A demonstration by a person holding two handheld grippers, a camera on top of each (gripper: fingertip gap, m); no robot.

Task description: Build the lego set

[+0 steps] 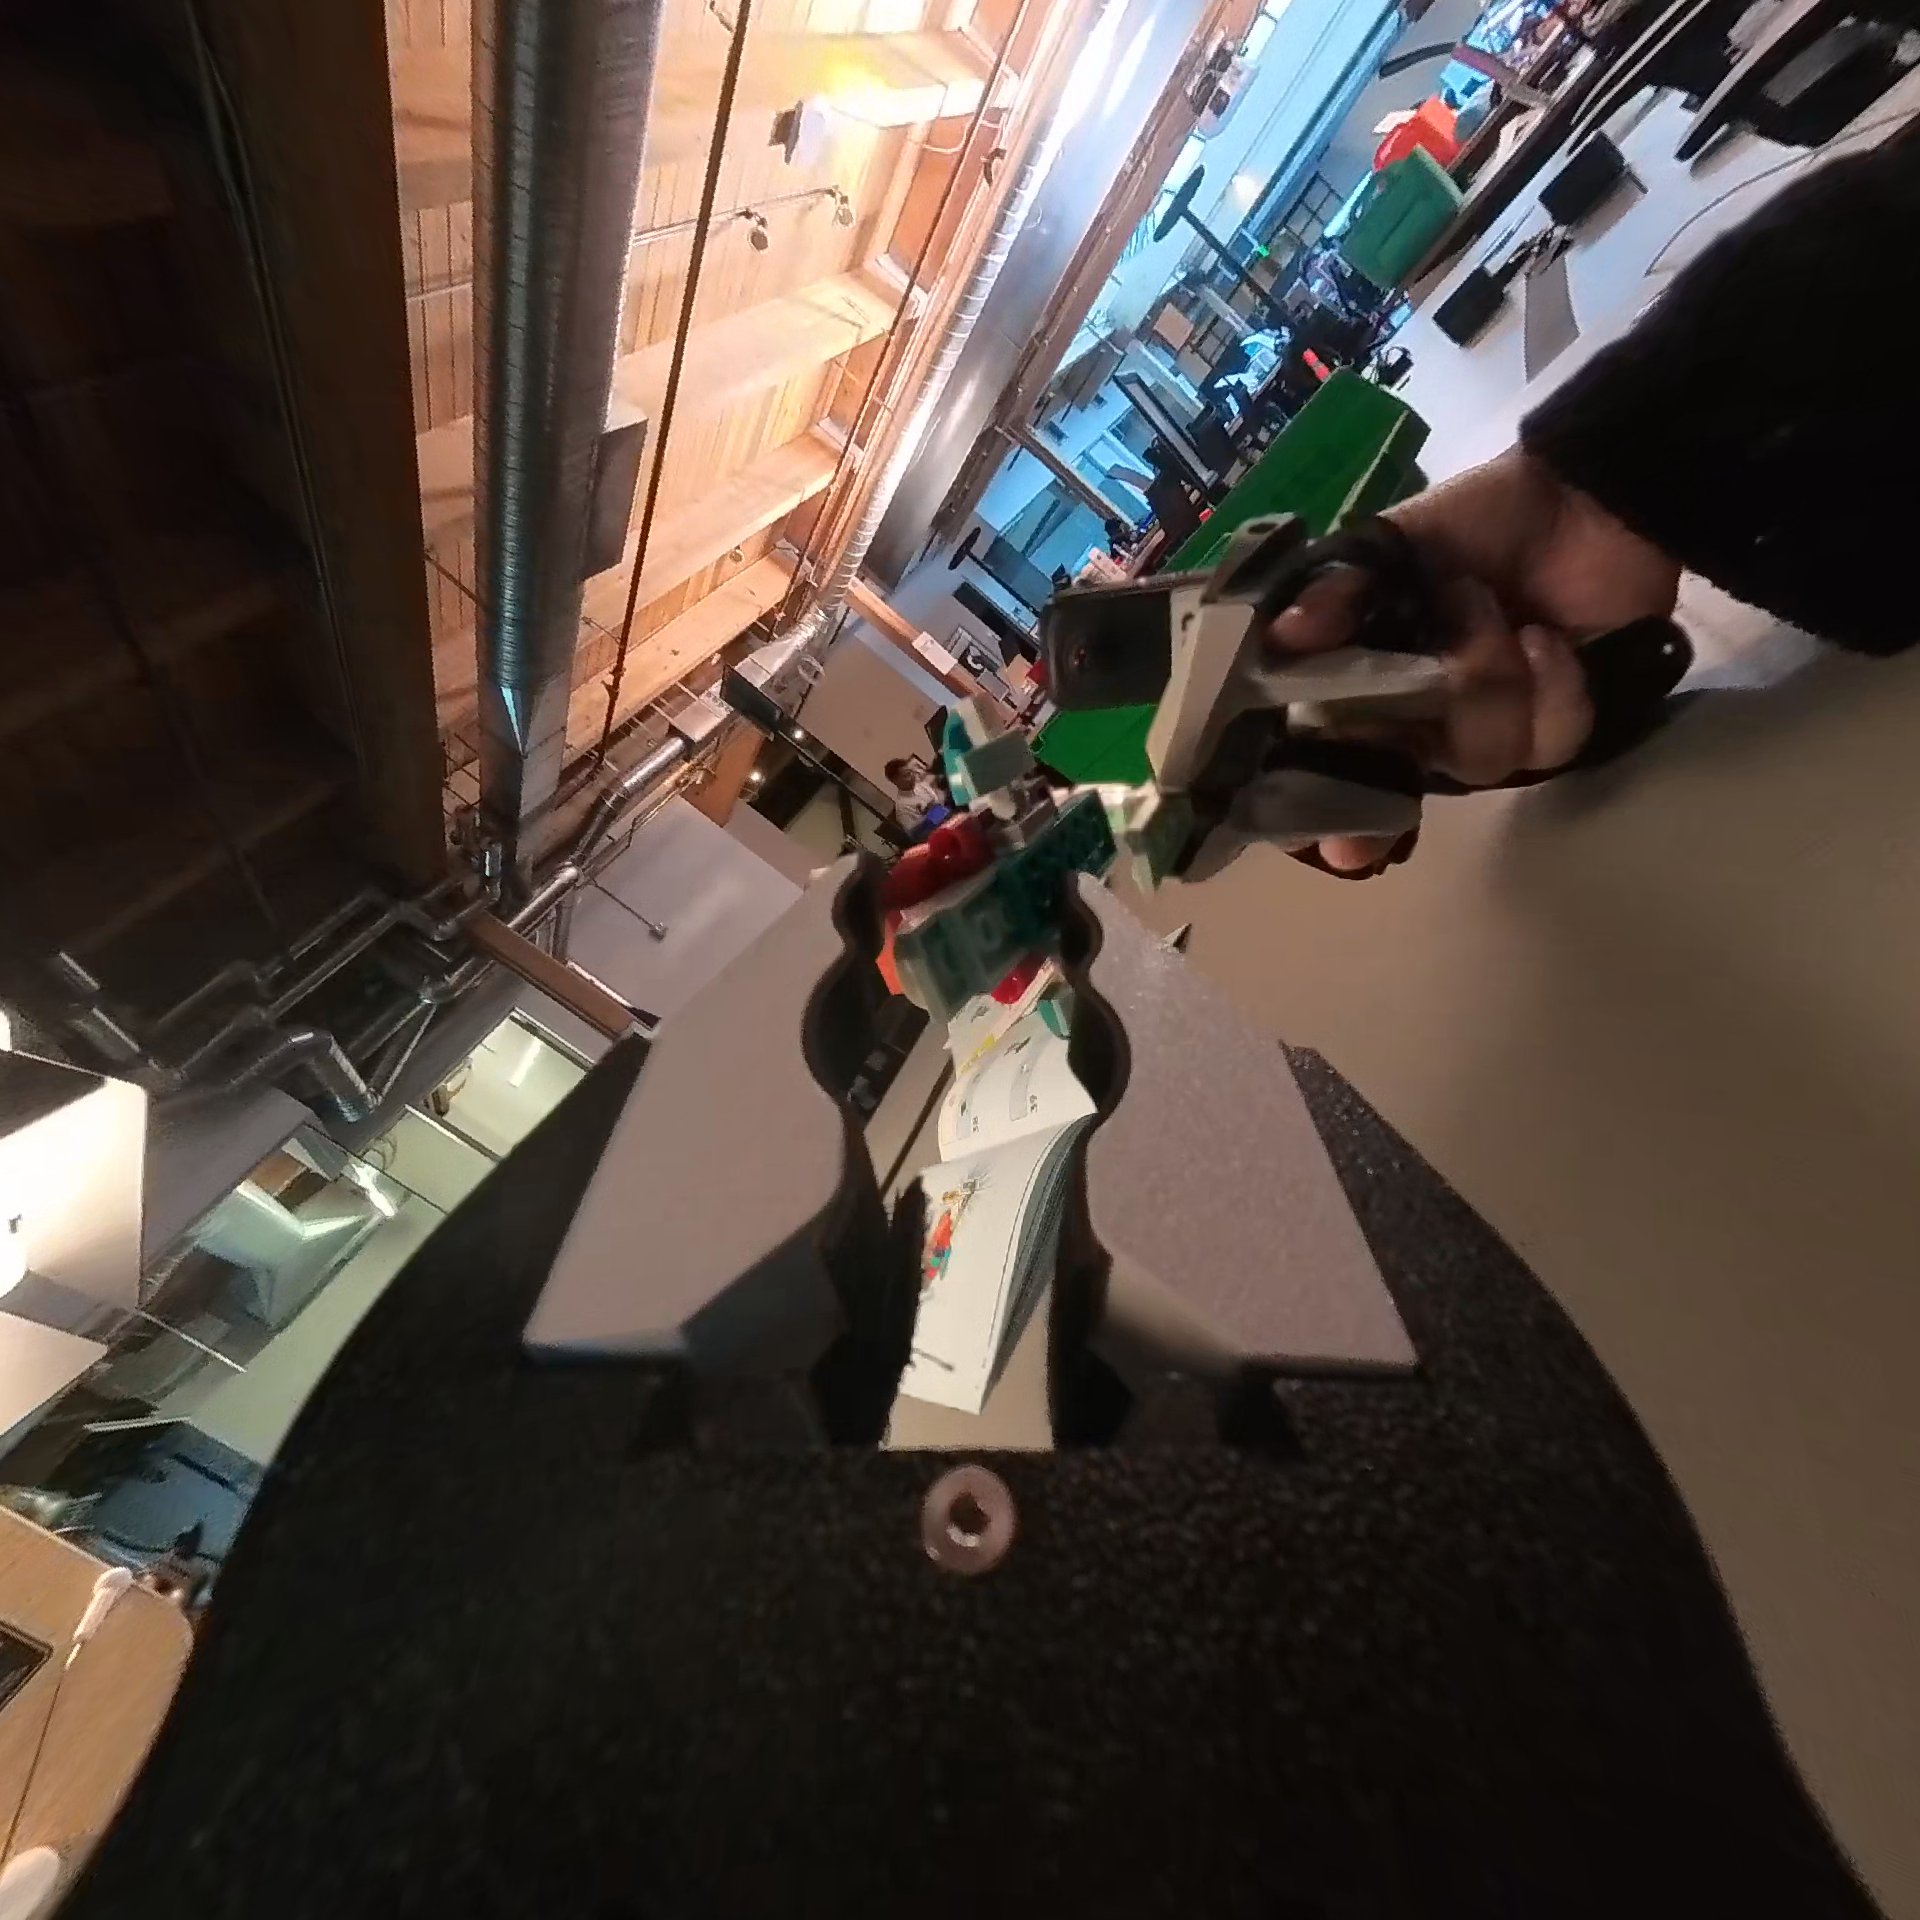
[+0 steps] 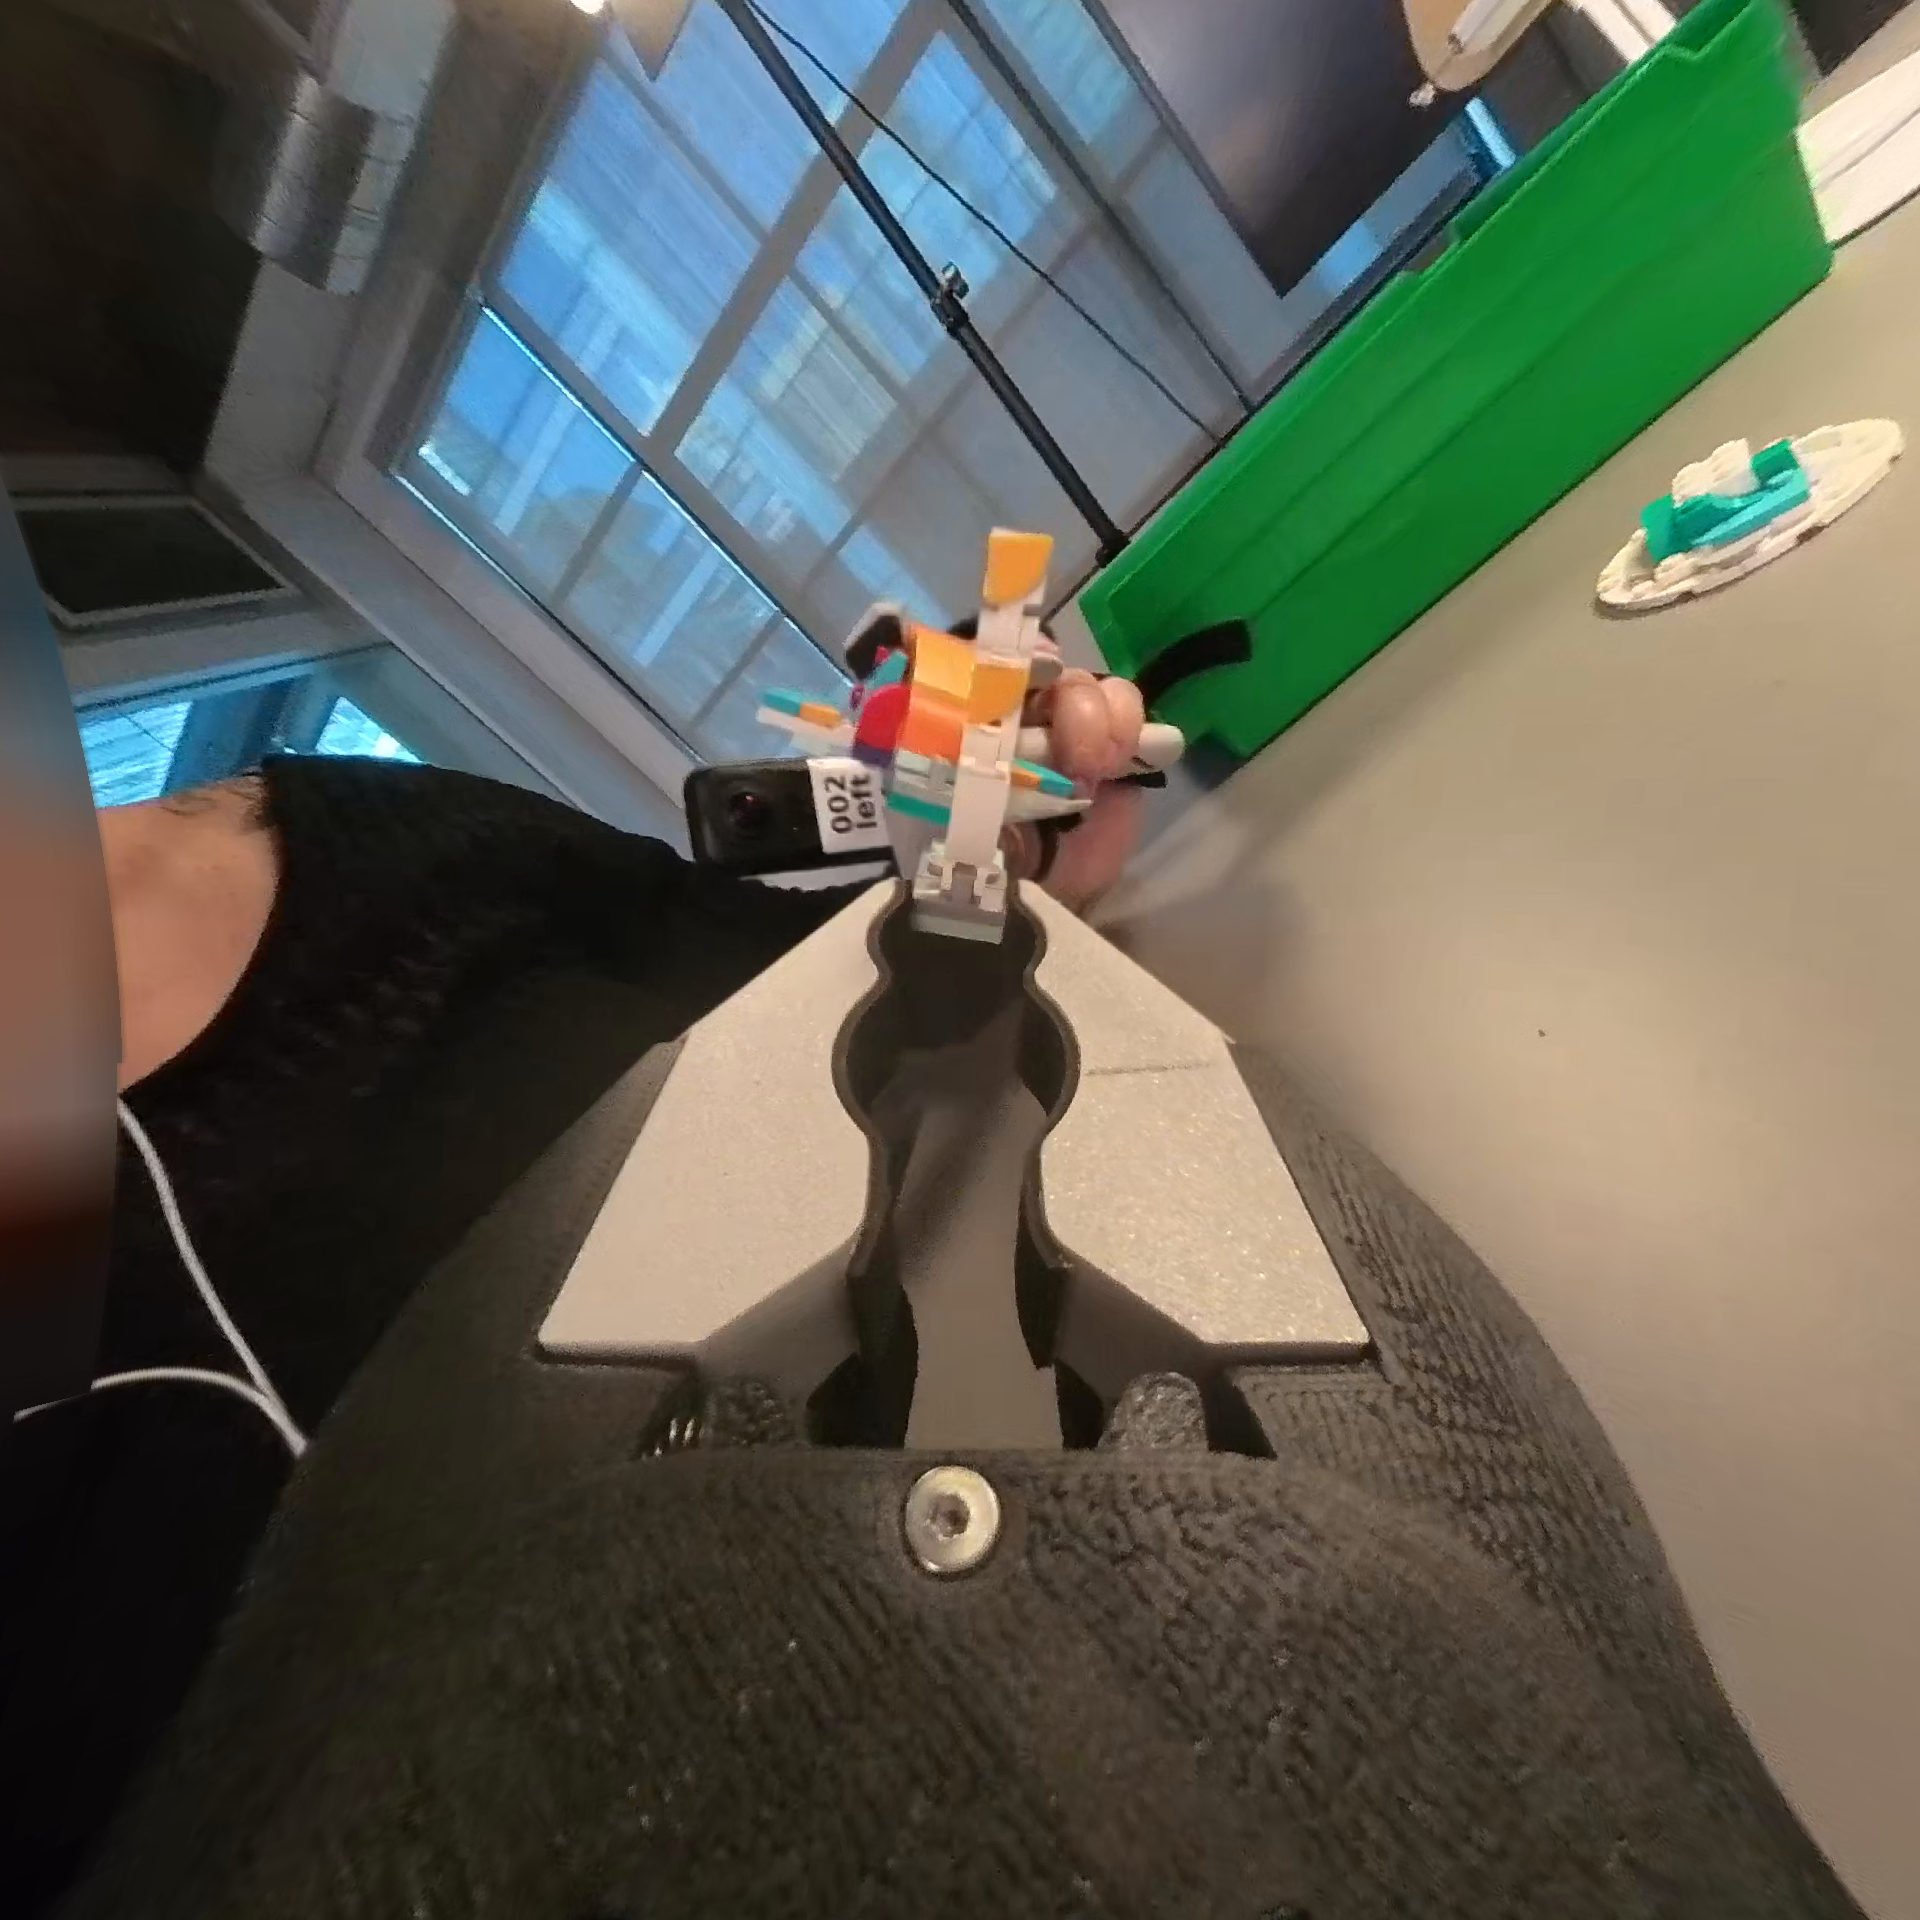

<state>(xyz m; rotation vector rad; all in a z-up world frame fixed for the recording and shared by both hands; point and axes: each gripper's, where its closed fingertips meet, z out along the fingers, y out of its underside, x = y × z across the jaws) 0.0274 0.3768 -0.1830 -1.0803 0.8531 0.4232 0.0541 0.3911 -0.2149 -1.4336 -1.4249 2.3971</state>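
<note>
Two tools meet on one small lego model, which is lifted above the grey table (image 2: 1558, 1039). In the left wrist view, my left tool (image 1: 971, 914) has its fingers nearly closed around the lego model (image 1: 982, 904) at the centre of the frame; from here the model shows a dark teal plate with studs, red rounded parts behind it and a small orange piece at its left edge. The right tool (image 1: 1153, 842) comes in from the right side of that frame, held by a hand (image 1: 1475, 644) in a black sleeve, and its tips pinch a white and green end of the same model.

In the right wrist view, the right tool (image 2: 961, 925) is closed narrowly on a white and grey hinge-like foot at the bottom of the lego model (image 2: 956, 727). Above it I see orange and yellow slopes, one tall white column with an orange top, flat teal and white plates that stick out to the left, and a bit of red and purple. Behind the model there are fingertips (image 2: 1091, 717) of the hand that holds the left tool.

At the upper right of this frame a green bin (image 2: 1455, 416) stands on the table, and near it a white ring-shaped build (image 2: 1756, 520) with teal bricks lies flat. An open instruction booklet (image 1: 997, 1195) shows between the left tool's fingers, lower centre.
</note>
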